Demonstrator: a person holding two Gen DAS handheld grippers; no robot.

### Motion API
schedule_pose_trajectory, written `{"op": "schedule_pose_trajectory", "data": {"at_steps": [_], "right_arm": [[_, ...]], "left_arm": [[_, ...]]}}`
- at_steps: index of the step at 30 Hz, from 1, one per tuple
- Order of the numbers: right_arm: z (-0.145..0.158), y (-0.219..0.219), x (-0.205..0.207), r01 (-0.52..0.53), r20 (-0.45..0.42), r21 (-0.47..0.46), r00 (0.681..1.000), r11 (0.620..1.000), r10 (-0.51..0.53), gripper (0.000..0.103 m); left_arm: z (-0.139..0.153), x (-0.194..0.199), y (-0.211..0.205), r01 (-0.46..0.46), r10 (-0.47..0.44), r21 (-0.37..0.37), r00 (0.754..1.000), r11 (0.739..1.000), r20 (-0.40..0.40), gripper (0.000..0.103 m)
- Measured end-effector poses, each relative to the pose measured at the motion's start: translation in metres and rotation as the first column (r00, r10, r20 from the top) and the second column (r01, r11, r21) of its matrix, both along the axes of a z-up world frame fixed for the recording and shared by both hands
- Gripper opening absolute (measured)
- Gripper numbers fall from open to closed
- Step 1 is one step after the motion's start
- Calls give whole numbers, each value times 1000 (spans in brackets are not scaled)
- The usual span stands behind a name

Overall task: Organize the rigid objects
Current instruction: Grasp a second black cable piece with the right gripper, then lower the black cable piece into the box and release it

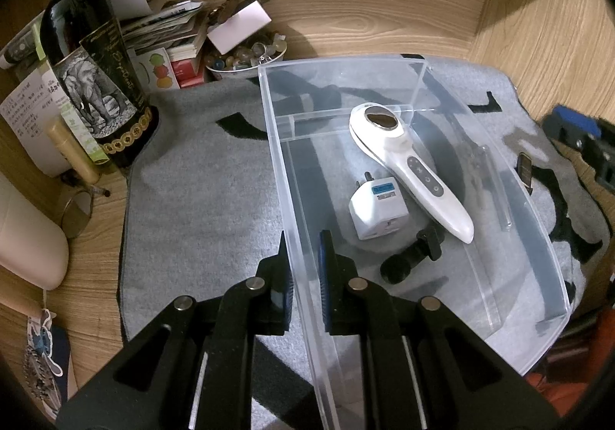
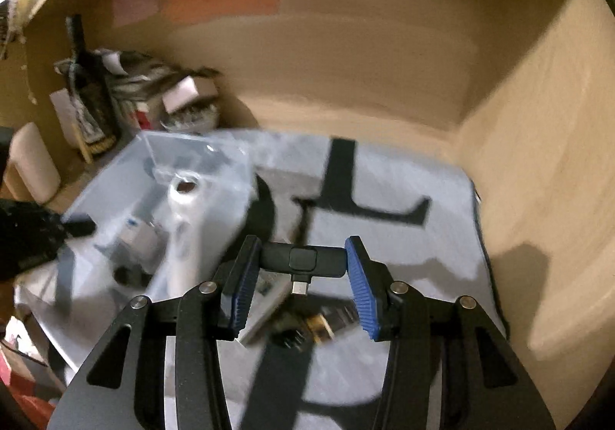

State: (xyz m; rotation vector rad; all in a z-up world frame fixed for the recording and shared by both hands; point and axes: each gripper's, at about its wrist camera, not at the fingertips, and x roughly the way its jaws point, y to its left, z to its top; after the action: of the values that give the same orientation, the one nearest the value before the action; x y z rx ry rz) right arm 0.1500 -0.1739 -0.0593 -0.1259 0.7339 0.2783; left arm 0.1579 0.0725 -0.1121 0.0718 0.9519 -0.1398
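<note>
A clear plastic bin lies on a grey mat. Inside it are a white handheld device, a white plug adapter and a small black part. My left gripper is shut on the bin's near left wall. In the right wrist view, my right gripper is shut on a small black dongle with a metal plug pointing toward me, held above the mat to the right of the bin. This view is blurred.
A dark wine bottle, stacked papers and a bowl of beads crowd the back left corner. Wooden walls close the back and right. A silver stick and a dark, gold-tipped item lie on the mat under the right gripper.
</note>
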Motion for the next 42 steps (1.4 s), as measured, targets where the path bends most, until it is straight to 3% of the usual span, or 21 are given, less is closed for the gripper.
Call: {"op": "schedule_pose_trajectory", "data": {"at_steps": [14, 23, 28, 31, 42], "right_arm": [[1, 64, 13, -165, 0, 2, 986, 986, 165, 42], [-21, 104, 16, -277, -77, -55, 959, 959, 273, 42], [-26, 111, 19, -290, -102, -57, 953, 955, 284, 42], [-23, 108, 17, -286, -94, -55, 955, 957, 280, 47], [14, 69, 5, -181, 31, -66, 983, 981, 184, 53]], "left_arm": [[0, 0, -2, 1, -1, 5, 1000, 1000, 1, 11], [0, 0, -3, 1, -1, 7, 1000, 1000, 1, 11], [0, 1, -3, 1, -1, 6, 1000, 1000, 1, 11], [0, 0, -3, 1, -1, 6, 1000, 1000, 1, 11], [0, 1, -3, 0, 0, 6, 1000, 1000, 1, 11]]}}
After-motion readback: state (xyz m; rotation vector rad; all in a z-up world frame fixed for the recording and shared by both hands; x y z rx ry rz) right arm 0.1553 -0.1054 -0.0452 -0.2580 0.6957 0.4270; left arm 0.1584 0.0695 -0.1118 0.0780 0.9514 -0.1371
